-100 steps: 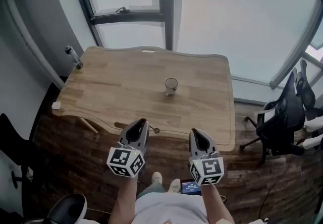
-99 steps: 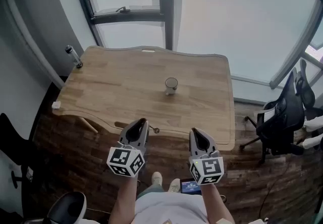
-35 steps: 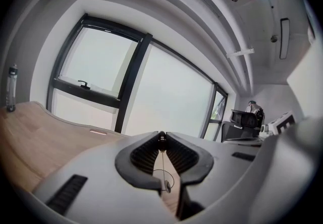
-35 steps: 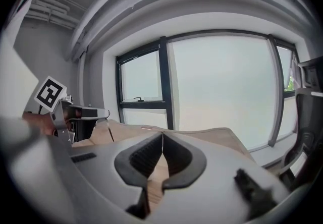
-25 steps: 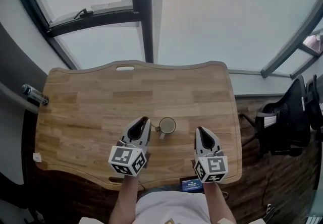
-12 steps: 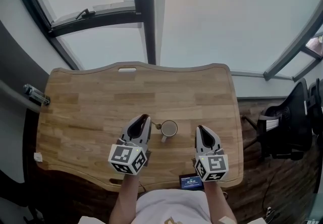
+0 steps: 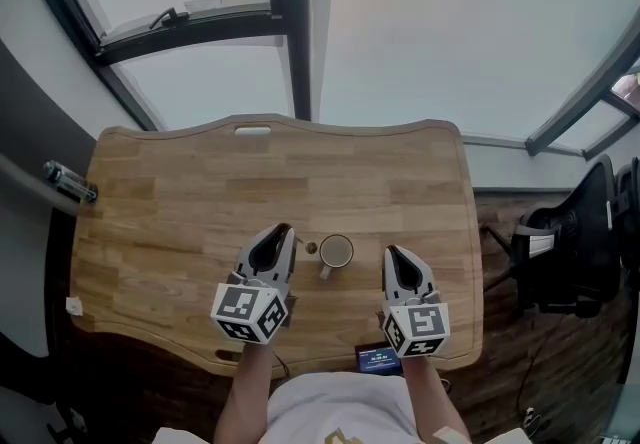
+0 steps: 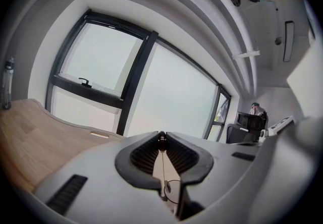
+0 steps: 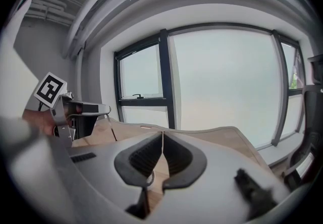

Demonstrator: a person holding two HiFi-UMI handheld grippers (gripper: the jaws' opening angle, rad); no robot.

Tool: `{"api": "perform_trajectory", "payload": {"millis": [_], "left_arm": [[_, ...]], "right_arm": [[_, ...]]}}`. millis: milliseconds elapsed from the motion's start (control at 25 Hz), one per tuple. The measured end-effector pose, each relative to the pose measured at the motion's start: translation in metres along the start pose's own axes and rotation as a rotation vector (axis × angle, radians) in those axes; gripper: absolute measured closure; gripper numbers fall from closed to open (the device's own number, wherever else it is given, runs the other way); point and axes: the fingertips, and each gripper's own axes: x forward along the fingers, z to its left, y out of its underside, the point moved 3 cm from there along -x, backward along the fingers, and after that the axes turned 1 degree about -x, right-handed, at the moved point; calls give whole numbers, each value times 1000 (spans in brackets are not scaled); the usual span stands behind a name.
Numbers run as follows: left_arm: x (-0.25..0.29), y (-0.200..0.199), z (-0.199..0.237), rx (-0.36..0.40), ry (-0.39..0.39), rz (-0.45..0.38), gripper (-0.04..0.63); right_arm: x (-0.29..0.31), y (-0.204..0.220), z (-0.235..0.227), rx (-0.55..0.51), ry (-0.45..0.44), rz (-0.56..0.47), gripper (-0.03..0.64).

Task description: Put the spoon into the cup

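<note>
Cup (image 7: pixel 336 251) on wooden table (image 7: pixel 200 202), window (image 7: pixel 420 22) beyond, perhaps bottle (image 7: pixel 68 182)

shirt (image 7: pixel 340 414) white | left gripper (image 7: pixel 284 229) grey | right gripper (image 7: pixel 389 251) grey | marker cubes (image 7: pixel 249 313)

The wooden table (image 7: pixel 180 202) carries a cup (image 7: pixel 336 252) close to its near edge, a little right of the middle. A bottle (image 7: pixel 68 182) is at its far left corner.
</note>
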Motion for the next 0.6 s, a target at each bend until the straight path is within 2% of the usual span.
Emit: {"api": "perform_trajectory", "payload": {"millis": [600], "left_arm": [[23,23,3,-24,0,36,543]], "right_arm": [[22,21,-19,13,-16,61,584]]}}
